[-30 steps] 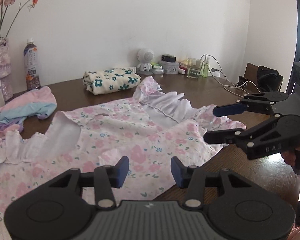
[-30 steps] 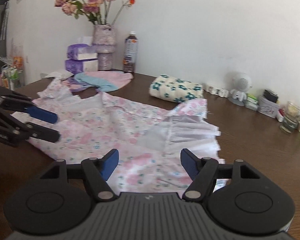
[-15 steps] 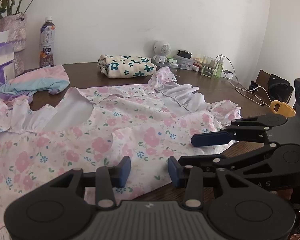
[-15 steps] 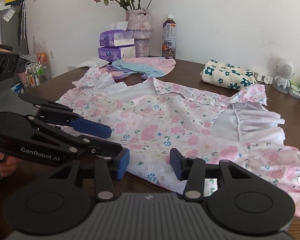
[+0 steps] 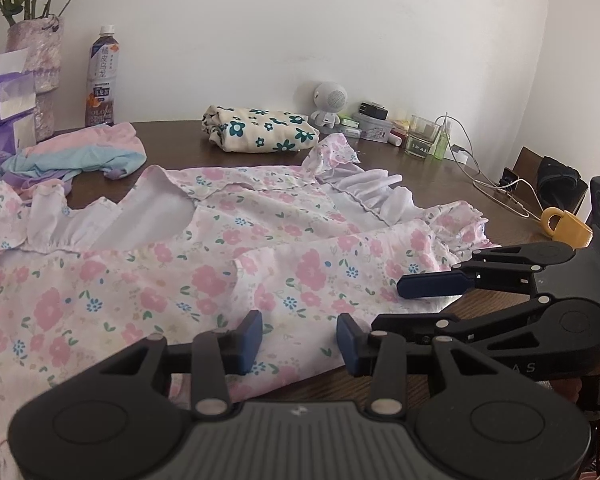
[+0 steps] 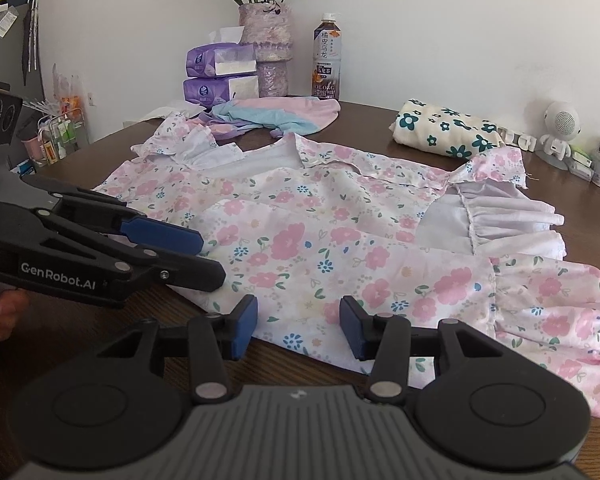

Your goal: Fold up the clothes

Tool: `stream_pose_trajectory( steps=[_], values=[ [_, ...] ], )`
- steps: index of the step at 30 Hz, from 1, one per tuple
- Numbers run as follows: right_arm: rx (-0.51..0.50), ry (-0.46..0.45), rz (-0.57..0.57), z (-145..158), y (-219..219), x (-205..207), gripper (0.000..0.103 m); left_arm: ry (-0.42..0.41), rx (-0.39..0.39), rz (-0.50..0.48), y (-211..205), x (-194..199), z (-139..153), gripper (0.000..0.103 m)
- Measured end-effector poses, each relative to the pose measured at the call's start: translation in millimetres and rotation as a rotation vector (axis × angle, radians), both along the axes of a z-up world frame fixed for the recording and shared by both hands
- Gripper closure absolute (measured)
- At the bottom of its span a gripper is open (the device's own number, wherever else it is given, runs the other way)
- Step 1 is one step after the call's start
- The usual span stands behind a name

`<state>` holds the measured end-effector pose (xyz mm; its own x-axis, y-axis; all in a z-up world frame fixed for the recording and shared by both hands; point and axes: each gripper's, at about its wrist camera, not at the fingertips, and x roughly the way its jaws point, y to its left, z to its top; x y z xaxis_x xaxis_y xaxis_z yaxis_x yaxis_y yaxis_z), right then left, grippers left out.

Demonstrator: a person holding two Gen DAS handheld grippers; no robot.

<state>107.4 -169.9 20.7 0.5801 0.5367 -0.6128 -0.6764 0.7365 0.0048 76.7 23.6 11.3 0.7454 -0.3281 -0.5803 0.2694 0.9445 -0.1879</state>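
Observation:
A pink floral dress (image 5: 220, 264) (image 6: 300, 240) lies spread flat on the brown wooden table (image 5: 172, 140), its hem towards me. My left gripper (image 5: 300, 338) hovers low over the hem's near edge, jaws apart, with the cloth lying loose between the blue pads. Just to its right, my right gripper (image 6: 298, 326) stands the same way, part open over the hem. Each gripper shows in the other's view: the right gripper (image 5: 396, 304) from the side, and the left gripper (image 6: 208, 258) over the dress's left edge. Neither pinches the fabric.
A folded cream cloth with teal flowers (image 5: 260, 134) and a pink-and-blue garment (image 5: 80, 156) lie behind the dress. Along the wall stand a bottle (image 6: 326, 64), a vase (image 6: 266, 52), tissue packs (image 6: 220, 76), a glass (image 5: 420, 140) and cables (image 5: 496, 188). A yellow object (image 5: 566, 226) sits far right.
Both grippers came down and closer to the dress's near hem. The right gripper's jaws narrowed; the left's kept their gap. The dress has not moved.

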Motion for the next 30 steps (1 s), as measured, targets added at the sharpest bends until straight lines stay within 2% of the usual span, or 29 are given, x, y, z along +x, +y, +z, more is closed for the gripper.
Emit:
stream_pose_trajectory(
  steps=[22,30],
  values=[
    [-0.004,-0.04,-0.163,-0.5,-66.8,8.7,0.057,-0.005,0.012,0.018,-0.2,-1.6,-0.4,0.064],
    [0.002,-0.031,-0.257,-1.8,-96.7,13.5,0.057,-0.006,0.015,0.027,0.6,-1.8,-1.1,0.064]
  ],
)
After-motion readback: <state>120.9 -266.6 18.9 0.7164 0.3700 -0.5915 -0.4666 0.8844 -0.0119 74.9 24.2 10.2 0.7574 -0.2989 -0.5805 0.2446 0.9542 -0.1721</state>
